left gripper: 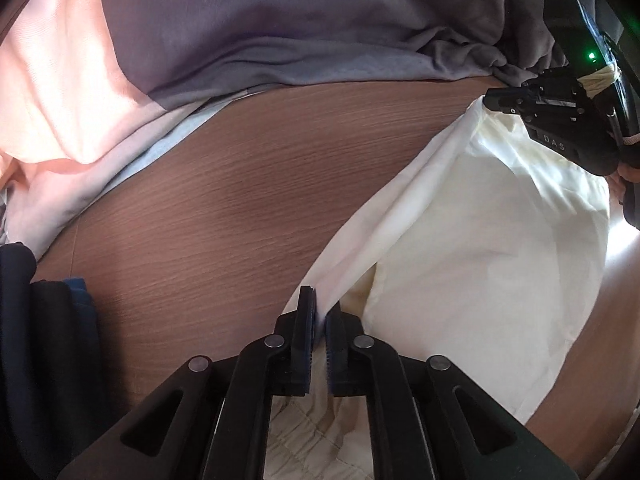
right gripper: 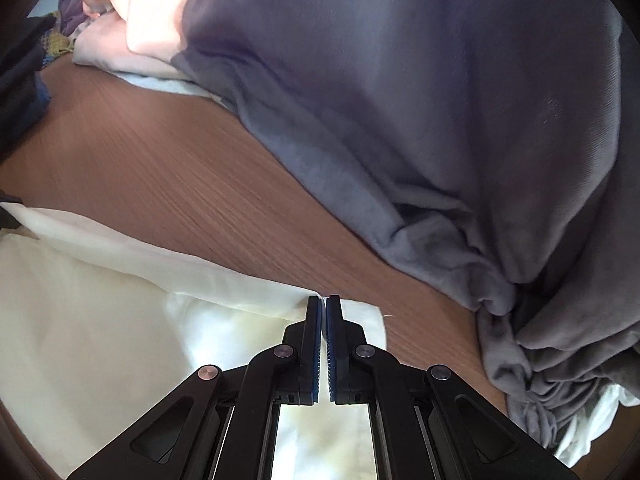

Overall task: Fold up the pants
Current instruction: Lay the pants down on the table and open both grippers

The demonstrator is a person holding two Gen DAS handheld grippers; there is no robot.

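The cream pants (left gripper: 480, 232) hang stretched between my two grippers above the brown wooden table (left gripper: 224, 184). My left gripper (left gripper: 320, 316) is shut on the pants near the elastic waistband, which bunches under the fingers. My right gripper (left gripper: 500, 102) shows at the upper right of the left wrist view, shut on the far corner of the cloth. In the right wrist view my right gripper (right gripper: 324, 304) is shut on the hem edge of the cream pants (right gripper: 100, 304), which spread to the left over the table (right gripper: 180, 168).
A pile of grey-purple cloth (left gripper: 280, 20) (right gripper: 440, 100) and pink cloth (left gripper: 52, 92) (right gripper: 152, 8) lies along the far side of the table. Dark folded clothes (left gripper: 44, 320) (right gripper: 16, 92) sit at the left. White fabric (right gripper: 592, 420) lies under the grey pile.
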